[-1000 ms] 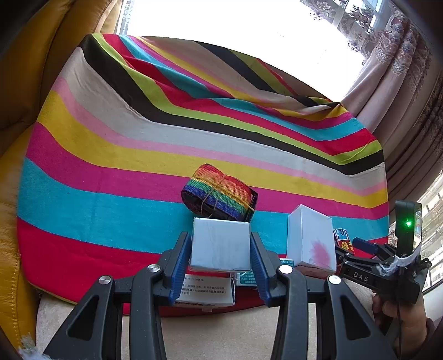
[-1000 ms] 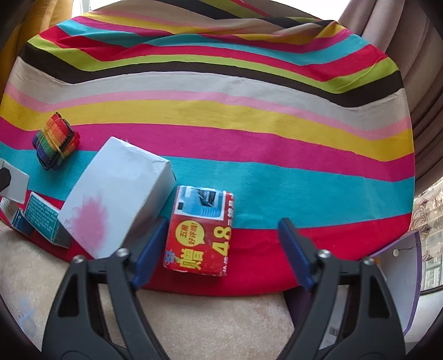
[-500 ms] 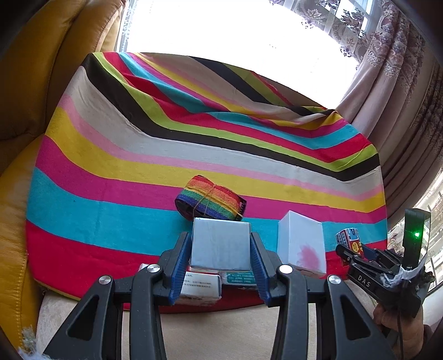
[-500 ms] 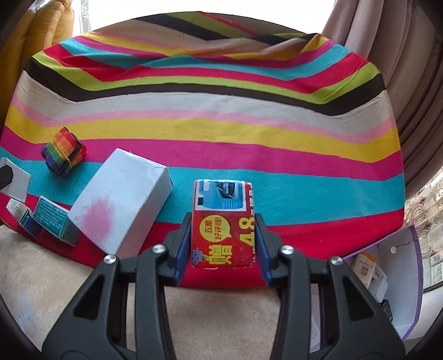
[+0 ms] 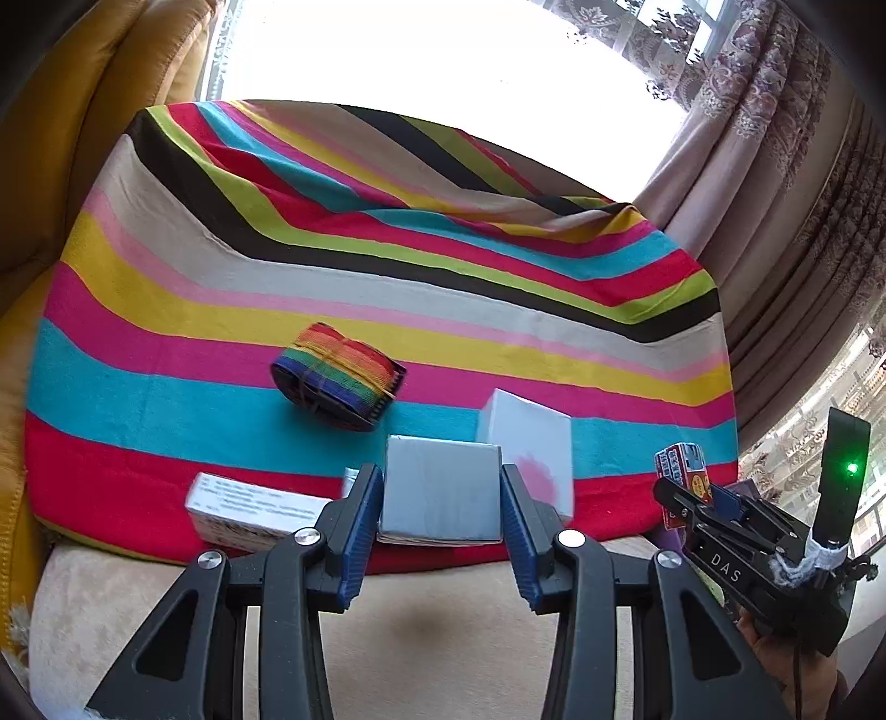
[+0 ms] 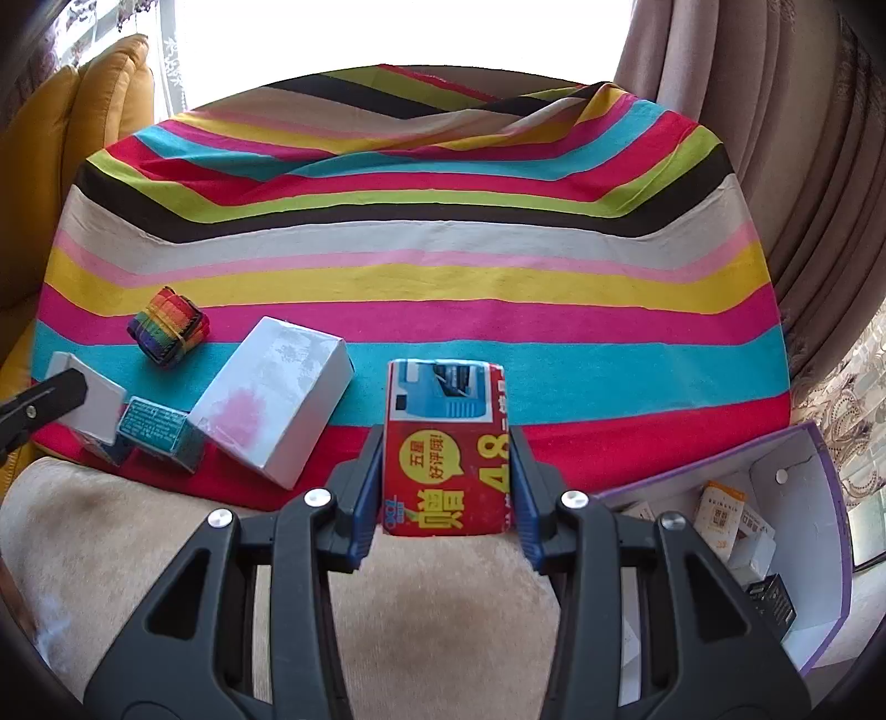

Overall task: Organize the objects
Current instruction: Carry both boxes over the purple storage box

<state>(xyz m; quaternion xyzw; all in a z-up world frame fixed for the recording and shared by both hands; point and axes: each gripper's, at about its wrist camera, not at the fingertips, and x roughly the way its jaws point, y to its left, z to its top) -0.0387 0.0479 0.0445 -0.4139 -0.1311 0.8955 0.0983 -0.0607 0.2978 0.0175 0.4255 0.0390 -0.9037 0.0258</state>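
I am in a home living room. A striped cloth (image 6: 421,277) covers a low seat before me. Left of the cloth stands a mustard leather sofa (image 5: 83,138). Behind the cloth is a bright window (image 5: 443,50), and patterned curtains (image 5: 786,183) hang to its right.

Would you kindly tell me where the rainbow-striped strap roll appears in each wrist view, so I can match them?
Left wrist: rainbow strap roll lies left of centre on the cloth, beyond the gripper.
Right wrist: it lies at far left, mid-height.
Shared landmark: the white box with a pink stain, right of the roll in both.
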